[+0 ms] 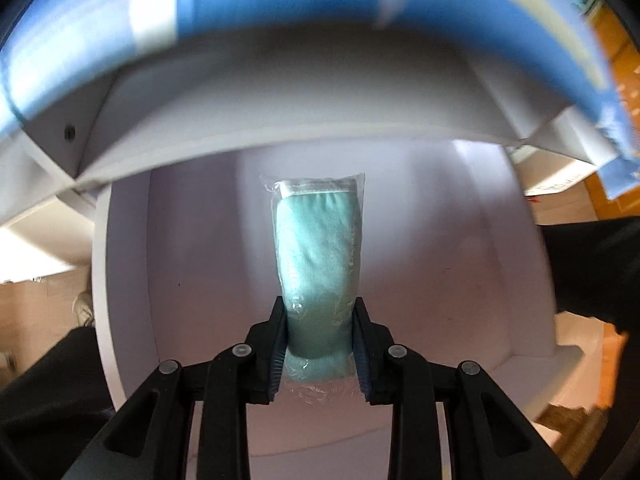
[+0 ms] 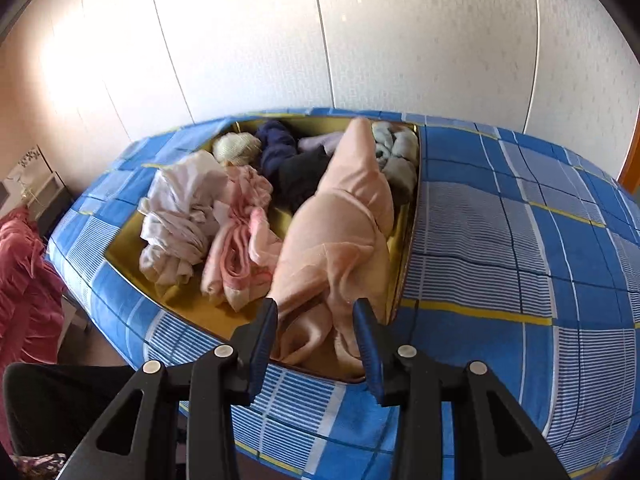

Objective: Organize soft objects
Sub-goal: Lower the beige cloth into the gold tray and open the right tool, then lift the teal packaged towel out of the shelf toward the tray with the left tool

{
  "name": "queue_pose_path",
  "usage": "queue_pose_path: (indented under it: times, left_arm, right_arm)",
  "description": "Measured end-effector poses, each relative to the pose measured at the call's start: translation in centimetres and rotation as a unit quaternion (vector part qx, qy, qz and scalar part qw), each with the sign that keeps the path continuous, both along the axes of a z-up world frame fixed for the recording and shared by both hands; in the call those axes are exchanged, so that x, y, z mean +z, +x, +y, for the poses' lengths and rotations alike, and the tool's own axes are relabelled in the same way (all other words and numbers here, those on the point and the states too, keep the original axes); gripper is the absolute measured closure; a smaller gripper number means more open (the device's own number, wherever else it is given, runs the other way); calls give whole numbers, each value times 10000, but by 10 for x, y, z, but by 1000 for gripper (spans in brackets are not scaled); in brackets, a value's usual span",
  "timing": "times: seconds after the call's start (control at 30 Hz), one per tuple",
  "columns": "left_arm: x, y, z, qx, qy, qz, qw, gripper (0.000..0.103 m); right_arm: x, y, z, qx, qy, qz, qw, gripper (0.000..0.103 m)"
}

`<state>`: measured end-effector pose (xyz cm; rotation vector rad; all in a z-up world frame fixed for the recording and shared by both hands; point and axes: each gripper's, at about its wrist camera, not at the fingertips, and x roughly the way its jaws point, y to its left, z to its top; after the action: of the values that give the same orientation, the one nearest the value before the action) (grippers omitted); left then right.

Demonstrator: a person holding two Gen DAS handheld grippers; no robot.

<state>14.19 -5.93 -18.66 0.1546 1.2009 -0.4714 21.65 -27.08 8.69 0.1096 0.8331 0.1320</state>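
In the left wrist view my left gripper (image 1: 319, 312) is shut on a teal cloth item in a clear plastic bag (image 1: 318, 248). It holds it inside a white box (image 1: 132, 248), over its floor. In the right wrist view my right gripper (image 2: 316, 316) is open and empty. It hovers over the near end of a yellow-lined tray (image 2: 128, 248) on the bed. A peach garment (image 2: 340, 232) lies just beyond the fingertips. The tray also holds a white garment (image 2: 180, 220), a pink cloth (image 2: 240, 248), dark blue clothes (image 2: 280, 152) and pale blue socks (image 2: 396, 148).
The blue checked bedspread (image 2: 520, 248) covers the bed around the tray and shows blurred above the white box (image 1: 280, 0). A red blanket (image 2: 24, 280) lies at the left. A white wardrobe wall (image 2: 320, 40) stands behind the bed.
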Motion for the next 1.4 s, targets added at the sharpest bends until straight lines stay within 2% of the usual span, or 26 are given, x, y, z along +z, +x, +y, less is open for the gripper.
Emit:
queue_pose_path:
  times: [0.2, 0.5, 0.57, 0.63, 0.73, 0.9, 1.07, 1.17, 1.3, 1.4]
  left_arm:
    - [47, -19, 6, -378, -103, -570, 9976, 73]
    - [144, -30, 31, -625, -568, -1286, 9881, 73]
    - [163, -35, 33, -797, -656, -1366, 9852, 73]
    - [173, -43, 31, -993, -565, -1426, 9832, 73]
    - [170, -53, 32, -1169, -437, -1195, 9850, 73]
    - [151, -72, 41, -1188, -450, -904, 9878, 73]
    - [157, -80, 60, -970, -714, -877, 9888, 73]
    - [163, -77, 68, -768, -850, -898, 9893, 73]
    - [174, -69, 68, -620, -959, -969, 9887, 73]
    - [189, -56, 58, -596, -1003, -1138, 9866, 73]
  right_arm:
    - [-1, -21, 7, 185, -328, -293, 9989, 64]
    - [-2, -44, 2, 152, -580, -760, 9953, 64]
    - [-4, -51, 3, 175, -734, -855, 9935, 64]
    - [-7, -58, 4, 162, -785, -919, 9925, 64]
    - [-14, -72, 4, 203, -698, -877, 9935, 64]
    - [-25, -91, 11, 483, -261, -372, 9978, 64]
    - [-49, -106, 40, 1176, -433, 559, 9905, 68]
    - [-83, -103, 48, 1245, -235, 1323, 9831, 74]
    - [-133, -94, 63, 1316, -406, 2127, 9674, 80]
    - [-165, -90, 75, 1373, -619, 2519, 9560, 83]
